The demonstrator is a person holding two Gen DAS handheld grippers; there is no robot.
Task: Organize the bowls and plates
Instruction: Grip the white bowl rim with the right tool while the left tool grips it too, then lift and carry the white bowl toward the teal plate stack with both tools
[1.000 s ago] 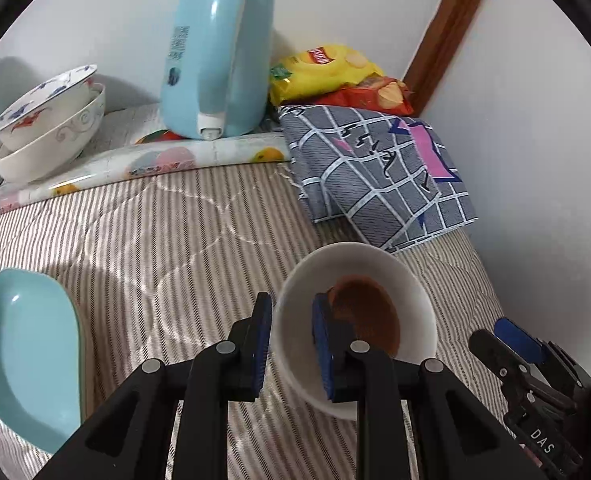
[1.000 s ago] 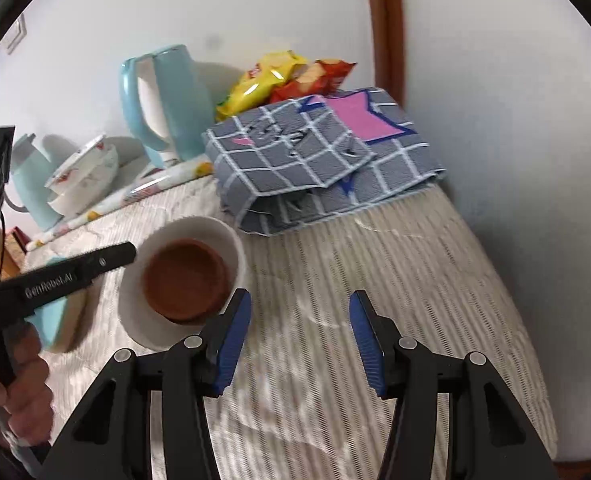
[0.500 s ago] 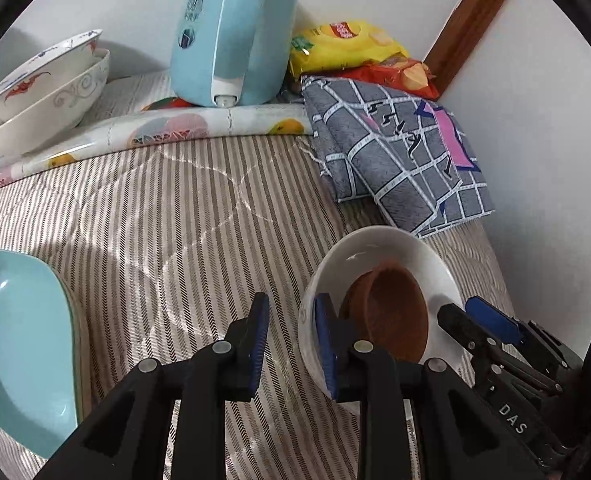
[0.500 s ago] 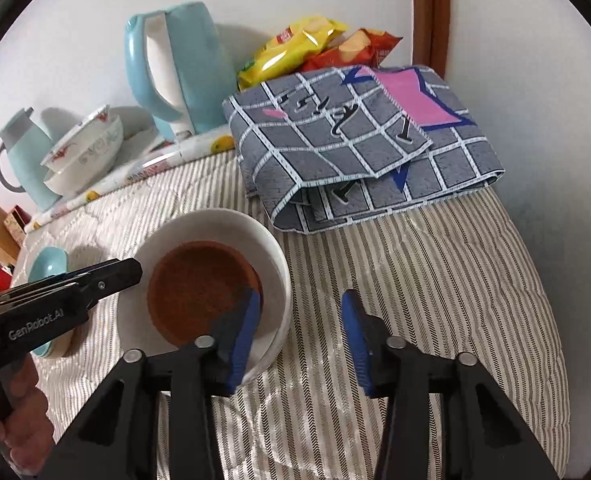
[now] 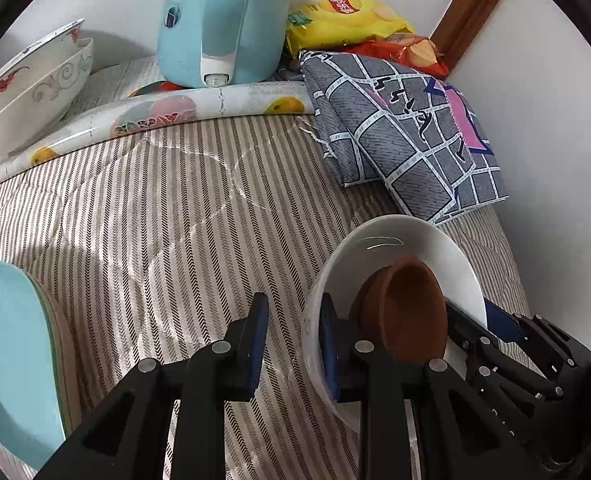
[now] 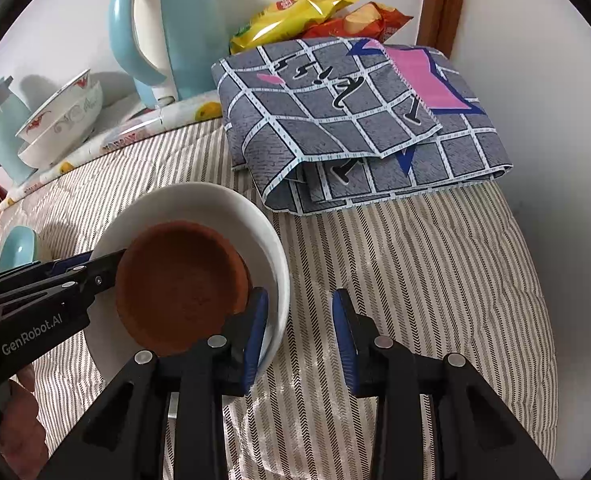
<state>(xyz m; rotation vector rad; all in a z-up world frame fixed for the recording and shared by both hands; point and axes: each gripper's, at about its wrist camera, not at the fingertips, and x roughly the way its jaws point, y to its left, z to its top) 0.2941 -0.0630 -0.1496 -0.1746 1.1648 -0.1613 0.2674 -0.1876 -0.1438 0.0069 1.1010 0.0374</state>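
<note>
From the left wrist, the left hand-held gripper (image 5: pixel 291 340) straddled the near rim of the white bowl (image 5: pixel 411 240), one finger outside and one inside, but the outer pad stood clear of the wall, so it was not clamped. The bowl sat tilted on the striped bed cover (image 5: pixel 183 216), the brown bowl (image 5: pixel 411 312) leaning inside it. The risk, as I judged it, was that a lift from one loose rim hold would tip the white bowl further and let the brown one slide out (the soft cover gives no steady base). From the right wrist, the right hand-held gripper (image 6: pixel 299 324) had just been closing, its jaws around the white bowl's (image 6: pixel 231 208) opposite rim, the inner pad near the brown bowl (image 6: pixel 179 284) and the outer pad off the wall, so it too was unclenched. If that inner pad caught the brown bowl, both could shift together. The surface was a quilted bed against white walls, with a blue kettle (image 6: pixel 167 32), stacked patterned bowls (image 6: pixel 63 120), a folded cloth (image 6: pixel 351 124) and snack bags (image 6: pixel 295 12) at the back.
</note>
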